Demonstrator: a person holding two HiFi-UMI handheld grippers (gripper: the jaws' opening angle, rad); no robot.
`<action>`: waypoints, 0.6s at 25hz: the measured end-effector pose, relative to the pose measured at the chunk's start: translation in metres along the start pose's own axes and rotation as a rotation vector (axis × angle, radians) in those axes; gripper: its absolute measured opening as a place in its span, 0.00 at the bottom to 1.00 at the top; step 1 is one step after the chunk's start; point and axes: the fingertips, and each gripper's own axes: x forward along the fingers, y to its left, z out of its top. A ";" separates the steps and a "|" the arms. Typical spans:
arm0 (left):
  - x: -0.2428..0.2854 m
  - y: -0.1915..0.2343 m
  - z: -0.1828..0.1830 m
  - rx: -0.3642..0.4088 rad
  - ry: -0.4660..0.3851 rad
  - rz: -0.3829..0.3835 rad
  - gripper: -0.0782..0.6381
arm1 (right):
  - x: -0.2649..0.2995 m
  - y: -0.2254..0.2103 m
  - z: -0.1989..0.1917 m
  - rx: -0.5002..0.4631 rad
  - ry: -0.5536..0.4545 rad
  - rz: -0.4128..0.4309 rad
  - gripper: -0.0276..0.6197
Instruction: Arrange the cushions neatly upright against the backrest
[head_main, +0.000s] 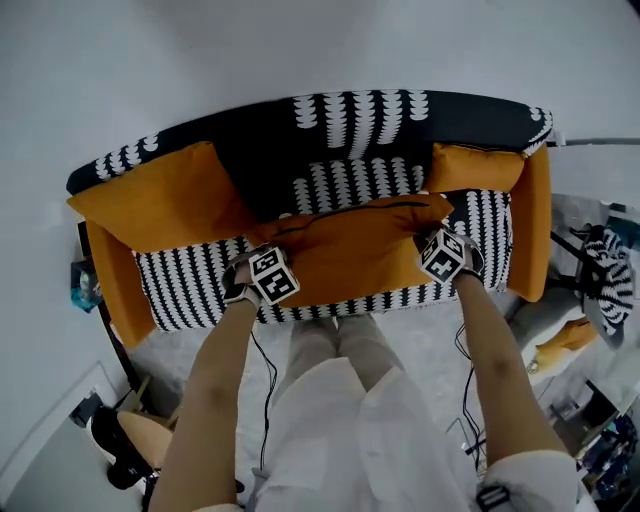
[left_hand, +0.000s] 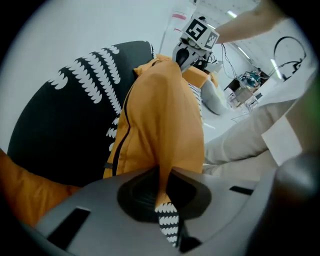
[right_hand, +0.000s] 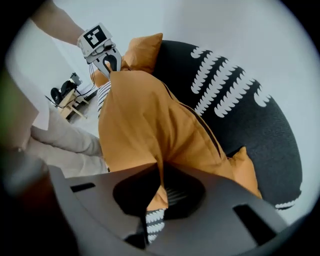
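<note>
An orange cushion (head_main: 352, 248) with a black-and-white patterned underside hangs stretched between my two grippers above the sofa seat (head_main: 200, 290). My left gripper (head_main: 262, 262) is shut on its left corner, and the pinched fabric (left_hand: 165, 187) shows between the jaws. My right gripper (head_main: 440, 245) is shut on its right corner, the fabric (right_hand: 159, 192) clamped the same way. Another orange cushion (head_main: 165, 195) leans at the sofa's left end, and a smaller one (head_main: 475, 168) sits at the right end. Behind them rises the black patterned backrest (head_main: 370, 120).
The sofa has orange armrests (head_main: 535, 230) at both ends. A white wall (head_main: 300, 40) runs behind it. A table with cables and clutter (head_main: 600, 270) stands to the right. The person's legs in light trousers (head_main: 335, 340) press against the seat's front edge.
</note>
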 end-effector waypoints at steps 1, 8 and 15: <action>-0.010 -0.007 -0.001 0.014 -0.004 -0.010 0.15 | -0.012 0.005 0.001 -0.009 -0.006 0.010 0.06; -0.090 0.020 0.019 0.044 -0.087 0.104 0.15 | -0.086 -0.017 0.044 -0.088 -0.075 -0.033 0.06; -0.109 0.107 0.040 0.034 -0.056 0.218 0.15 | -0.079 -0.085 0.087 -0.104 -0.094 -0.120 0.07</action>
